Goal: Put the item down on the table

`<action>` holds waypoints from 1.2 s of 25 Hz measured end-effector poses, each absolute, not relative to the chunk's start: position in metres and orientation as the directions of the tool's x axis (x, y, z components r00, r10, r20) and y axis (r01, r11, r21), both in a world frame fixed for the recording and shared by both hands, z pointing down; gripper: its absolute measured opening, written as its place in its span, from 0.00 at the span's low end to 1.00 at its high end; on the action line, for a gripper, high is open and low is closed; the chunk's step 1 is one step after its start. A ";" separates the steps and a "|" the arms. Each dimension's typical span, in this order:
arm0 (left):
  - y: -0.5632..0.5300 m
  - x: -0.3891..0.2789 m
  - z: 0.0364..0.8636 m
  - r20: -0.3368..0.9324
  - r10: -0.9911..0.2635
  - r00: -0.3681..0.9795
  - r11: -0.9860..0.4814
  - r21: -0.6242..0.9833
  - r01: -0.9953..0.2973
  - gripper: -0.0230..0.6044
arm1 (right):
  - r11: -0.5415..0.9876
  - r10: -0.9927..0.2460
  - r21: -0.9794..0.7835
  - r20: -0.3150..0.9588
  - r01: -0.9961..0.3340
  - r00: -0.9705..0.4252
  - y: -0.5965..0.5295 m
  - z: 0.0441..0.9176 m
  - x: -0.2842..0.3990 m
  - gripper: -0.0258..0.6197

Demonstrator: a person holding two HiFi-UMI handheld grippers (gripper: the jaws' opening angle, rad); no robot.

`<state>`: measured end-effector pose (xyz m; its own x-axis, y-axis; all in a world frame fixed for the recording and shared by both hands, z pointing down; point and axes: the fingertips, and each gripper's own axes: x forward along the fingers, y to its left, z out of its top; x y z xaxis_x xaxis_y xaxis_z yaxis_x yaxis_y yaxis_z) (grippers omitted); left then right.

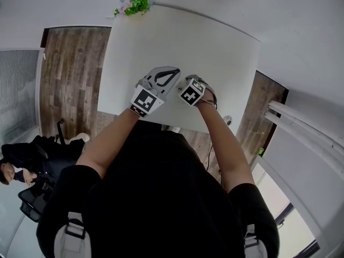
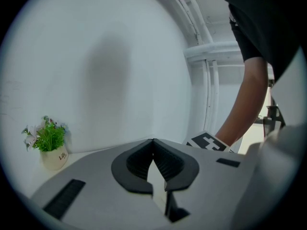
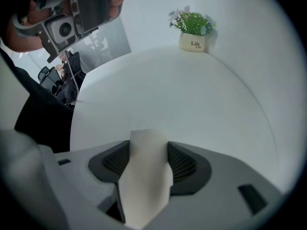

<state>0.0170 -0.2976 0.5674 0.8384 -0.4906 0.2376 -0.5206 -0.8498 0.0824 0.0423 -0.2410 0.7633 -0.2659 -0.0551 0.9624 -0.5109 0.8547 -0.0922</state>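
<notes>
My right gripper (image 3: pixel 148 150) is shut on a white, flat-sided item (image 3: pixel 145 176) that fills the gap between its ribbed pads and sticks out past the tips. It points steeply down over the near part of the white table (image 3: pixel 182 95). In the head view the right gripper (image 1: pixel 196 86) sits near the table's (image 1: pixel 177 42) front edge, the item hidden beneath its marker cube. Just to its left, my left gripper (image 1: pixel 171 73) lies almost level. Its jaws (image 2: pixel 153 142) meet at the tips with nothing between them.
A small potted plant (image 1: pixel 135 1) in a cream pot (image 3: pixel 193 41) stands at the table's far edge, by the wall; it also shows as the plant (image 2: pixel 50 147). Wooden floor lies on both sides. A person sits on a chair (image 1: pixel 24 168) at lower left.
</notes>
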 end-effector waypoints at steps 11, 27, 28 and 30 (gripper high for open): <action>-0.287 0.010 0.565 0.245 -0.497 0.832 -0.846 0.079 -0.528 0.03 | 0.844 -0.159 -0.038 0.935 -0.535 -0.318 -0.246 0.747 0.041 0.49; -0.236 0.024 0.480 0.142 -0.509 0.849 -0.852 0.061 -0.520 0.03 | 0.583 -0.618 -0.208 0.515 -0.786 -0.594 -0.233 0.557 0.079 0.49; -0.231 0.025 0.474 0.137 -0.509 0.850 -0.852 0.060 -0.520 0.03 | 0.587 -0.631 -0.205 0.490 -0.783 -0.601 -0.228 0.546 0.081 0.49; -0.221 0.027 0.463 0.128 -0.509 0.851 -0.853 0.057 -0.519 0.03 | 0.607 -0.650 -0.182 0.447 -0.774 -0.615 -0.218 0.526 0.084 0.49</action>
